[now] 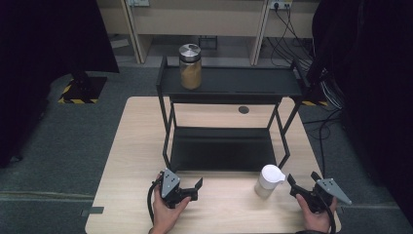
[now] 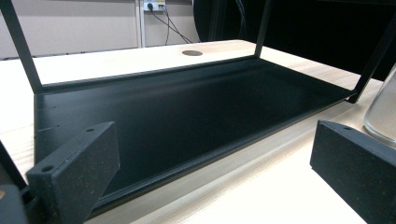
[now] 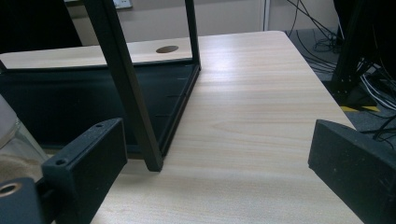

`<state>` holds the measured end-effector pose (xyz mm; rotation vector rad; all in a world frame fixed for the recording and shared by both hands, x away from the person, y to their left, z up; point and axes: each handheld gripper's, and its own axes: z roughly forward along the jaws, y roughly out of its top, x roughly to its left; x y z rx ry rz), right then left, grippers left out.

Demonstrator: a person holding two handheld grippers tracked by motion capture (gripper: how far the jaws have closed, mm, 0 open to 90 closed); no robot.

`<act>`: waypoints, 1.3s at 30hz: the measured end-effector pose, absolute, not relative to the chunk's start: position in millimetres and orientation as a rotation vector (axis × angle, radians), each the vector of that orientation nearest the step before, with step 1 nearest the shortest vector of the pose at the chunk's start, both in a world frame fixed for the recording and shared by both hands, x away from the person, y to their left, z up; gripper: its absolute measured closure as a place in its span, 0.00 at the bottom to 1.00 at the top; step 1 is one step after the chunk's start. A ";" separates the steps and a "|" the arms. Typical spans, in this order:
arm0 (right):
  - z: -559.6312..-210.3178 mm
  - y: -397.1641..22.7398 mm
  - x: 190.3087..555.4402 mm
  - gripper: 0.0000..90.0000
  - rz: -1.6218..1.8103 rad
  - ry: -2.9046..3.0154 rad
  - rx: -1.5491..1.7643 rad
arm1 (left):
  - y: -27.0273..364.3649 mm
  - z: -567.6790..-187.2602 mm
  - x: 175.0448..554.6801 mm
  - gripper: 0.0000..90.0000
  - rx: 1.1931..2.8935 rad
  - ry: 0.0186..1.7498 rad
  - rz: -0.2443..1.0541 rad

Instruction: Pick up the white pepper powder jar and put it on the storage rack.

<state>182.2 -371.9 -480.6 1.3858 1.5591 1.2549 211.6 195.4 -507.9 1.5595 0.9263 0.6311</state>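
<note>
1. White-lidded jar [image 1: 269, 181] stands upright on the wooden table [image 1: 131, 146] in the lower right of the high view, just in front of the rack's front right leg; it holds a pale fill in its lower part.
2. In the left gripper view a sliver of its clear glass wall shows at the right edge [image 2: 384, 112]; in the right gripper view it is a blurred clear shape at the left edge [image 3: 11, 140].
3. Right gripper [image 1: 298, 185] sits just right of the jar at the lower right of the high view, held in a hand; its jaws stand wide apart with nothing between them, and it is not touching the jar. Its own view shows both jaws spread over bare tabletop.
4. Left gripper [image 1: 197, 189] rests low in the middle-left of the high view, well apart from the jar, jaws likewise wide and empty, pointing toward the rack's lower tray.
5. Black two-tier rack [image 1: 229, 148] fills the centre of the table; its lower tray is bare.
6. Steel-lidded jar [image 1: 190, 66] of tan contents stands upright at the left end of the top shelf, in the upper middle of the high view.
</note>
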 end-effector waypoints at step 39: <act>-458.0 -367.2 157.2 0.04 1.534 1.503 1.137 | 195.3 -507.9 211.1 0.01 1.561 0.924 0.634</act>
